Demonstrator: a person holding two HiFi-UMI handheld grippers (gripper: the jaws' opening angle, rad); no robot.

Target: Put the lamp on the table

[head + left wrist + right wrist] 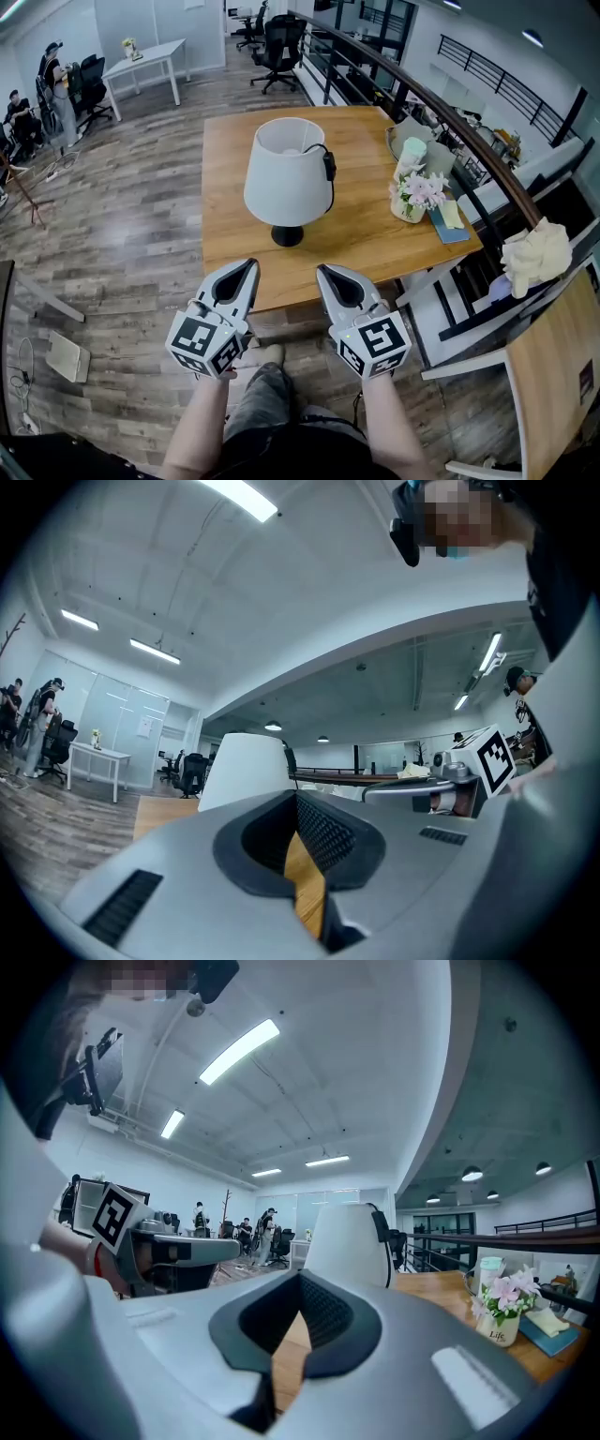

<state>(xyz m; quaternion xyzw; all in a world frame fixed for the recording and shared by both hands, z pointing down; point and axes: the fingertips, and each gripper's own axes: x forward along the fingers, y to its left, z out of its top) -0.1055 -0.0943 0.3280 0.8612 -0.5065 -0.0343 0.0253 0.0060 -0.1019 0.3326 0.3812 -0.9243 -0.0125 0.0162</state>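
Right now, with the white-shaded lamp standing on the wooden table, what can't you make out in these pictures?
White-shaded lamp with black base: in the head view the shade hides its stem; the left gripper and right gripper block its base in their own views.
Black lamp cord: its far end vanishes behind the shade, head view.
People at the far desks: too small to read, head view.

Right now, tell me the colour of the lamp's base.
Lamp base: black, clearest in the head view.

white lamp [286, 173] with black base [287, 235], warm honey wood table [366, 239], pink flowers [424, 190] right of the lamp, greyish plank floor [131, 225]
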